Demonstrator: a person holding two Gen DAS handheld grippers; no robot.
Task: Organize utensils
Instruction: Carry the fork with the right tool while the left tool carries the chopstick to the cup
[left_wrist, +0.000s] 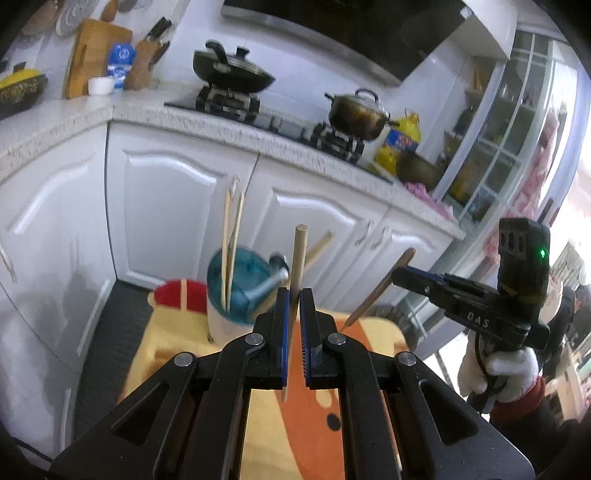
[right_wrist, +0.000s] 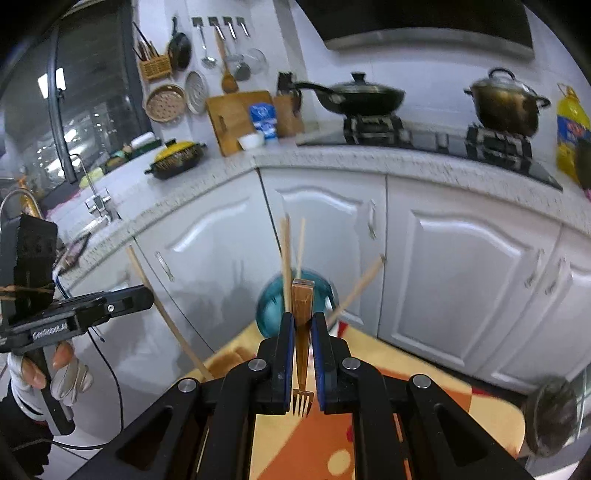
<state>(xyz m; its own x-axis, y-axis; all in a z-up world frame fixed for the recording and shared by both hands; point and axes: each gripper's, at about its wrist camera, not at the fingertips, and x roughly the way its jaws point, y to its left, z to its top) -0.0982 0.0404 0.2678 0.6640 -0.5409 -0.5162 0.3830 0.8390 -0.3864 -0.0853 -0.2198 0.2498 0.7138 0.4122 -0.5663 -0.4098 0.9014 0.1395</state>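
Note:
My left gripper (left_wrist: 294, 295) is shut on a wooden chopstick (left_wrist: 297, 254), held upright above the orange-and-yellow table (left_wrist: 295, 413). My right gripper (right_wrist: 303, 321) is shut on a wooden fork (right_wrist: 303, 350), tines pointing back toward the camera. A teal-and-white utensil holder (left_wrist: 236, 295) stands on the table just beyond both grippers and holds chopsticks (left_wrist: 231, 236) and a metal spoon (left_wrist: 277, 275); it also shows in the right wrist view (right_wrist: 273, 310). The right gripper with its fork appears in the left wrist view (left_wrist: 399, 275), and the left gripper with its chopstick in the right wrist view (right_wrist: 147, 295).
A red cup (left_wrist: 181, 293) stands left of the holder. White cabinets (left_wrist: 184, 206) and a speckled counter (left_wrist: 221, 125) lie behind, with a wok (left_wrist: 236, 72), a pot (left_wrist: 358, 114) and an oil bottle (left_wrist: 400, 142). A round dark object (right_wrist: 550, 417) is at the table's right.

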